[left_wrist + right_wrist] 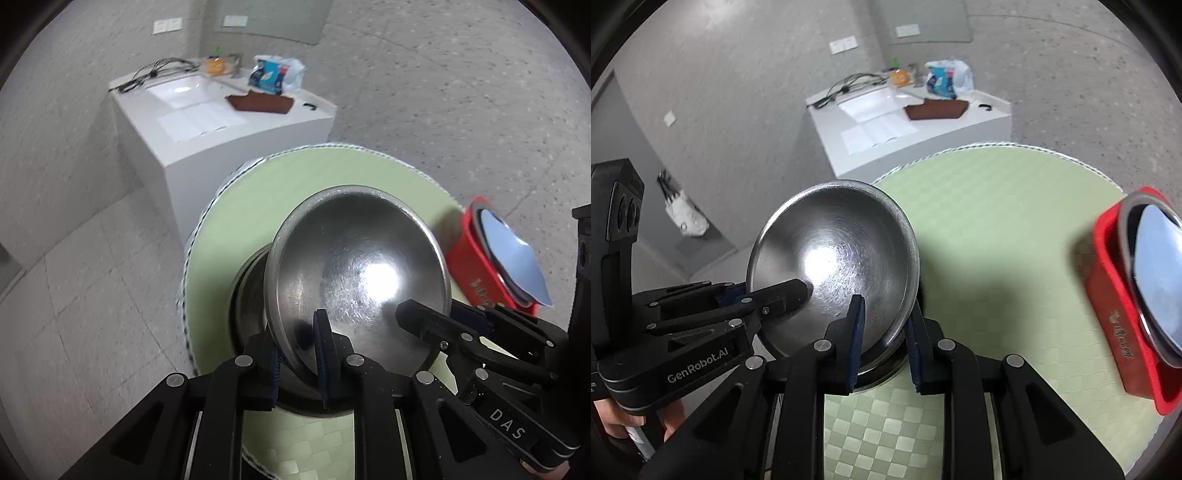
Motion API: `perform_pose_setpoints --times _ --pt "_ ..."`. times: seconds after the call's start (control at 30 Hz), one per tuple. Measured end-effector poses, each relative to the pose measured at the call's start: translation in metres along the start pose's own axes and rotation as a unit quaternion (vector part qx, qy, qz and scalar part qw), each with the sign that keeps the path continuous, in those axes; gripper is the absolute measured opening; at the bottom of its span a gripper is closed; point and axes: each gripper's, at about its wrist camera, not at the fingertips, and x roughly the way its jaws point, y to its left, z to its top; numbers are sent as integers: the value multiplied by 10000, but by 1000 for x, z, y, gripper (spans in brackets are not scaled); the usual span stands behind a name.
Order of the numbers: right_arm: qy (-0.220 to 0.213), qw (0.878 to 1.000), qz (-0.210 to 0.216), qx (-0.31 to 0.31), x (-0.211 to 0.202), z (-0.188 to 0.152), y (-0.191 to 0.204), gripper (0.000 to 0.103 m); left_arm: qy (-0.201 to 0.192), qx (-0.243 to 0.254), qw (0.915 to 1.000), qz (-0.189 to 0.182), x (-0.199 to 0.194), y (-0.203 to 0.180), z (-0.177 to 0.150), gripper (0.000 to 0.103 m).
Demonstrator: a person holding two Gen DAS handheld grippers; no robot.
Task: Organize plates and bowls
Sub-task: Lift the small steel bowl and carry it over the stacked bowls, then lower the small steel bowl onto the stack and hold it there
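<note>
A shiny steel bowl [354, 266] is held tilted above another steel bowl [247, 291] on the round green table [332, 170]. My left gripper [295, 350] is shut on the tilted bowl's near left rim. My right gripper [882, 332] is shut on its right rim; the bowl shows in the right wrist view [834, 251] with the lower bowl [882, 363] under it. The right gripper also shows in the left wrist view [436, 314], and the left gripper in the right wrist view [768, 295]. A red rack [1115, 314] at the right holds upright plates [1160, 266].
A white cabinet [229, 147] stands beyond the table with papers, cables, a brown mat [260, 102] and snack bags [273, 74]. The red rack with its blue plate [513, 254] sits at the table's right edge. A white bag [683, 218] lies on the floor to the left.
</note>
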Motion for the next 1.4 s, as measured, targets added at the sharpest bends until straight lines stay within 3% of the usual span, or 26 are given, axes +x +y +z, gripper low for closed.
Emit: perform_pose_setpoints --times 0.33,0.67,1.0,1.17,1.33,1.4 --pt "311 9994 -143 -59 23 -8 2 22 295 -133 9995 -64 27 13 9 14" --pt "284 9995 -131 77 20 -8 6 25 230 -110 9994 -244 32 21 3 33" --pt "419 9983 -129 386 17 -6 -2 27 390 -168 9987 -281 36 20 6 35" --pt "436 9976 -193 508 16 -2 -10 36 372 -181 9989 -233 36 16 10 37" --pt "287 9974 -174 632 4 0 -18 51 211 -330 9983 -426 28 18 9 48" --pt "158 9975 -200 660 -2 0 -21 59 32 -371 9986 -379 21 20 6 59"
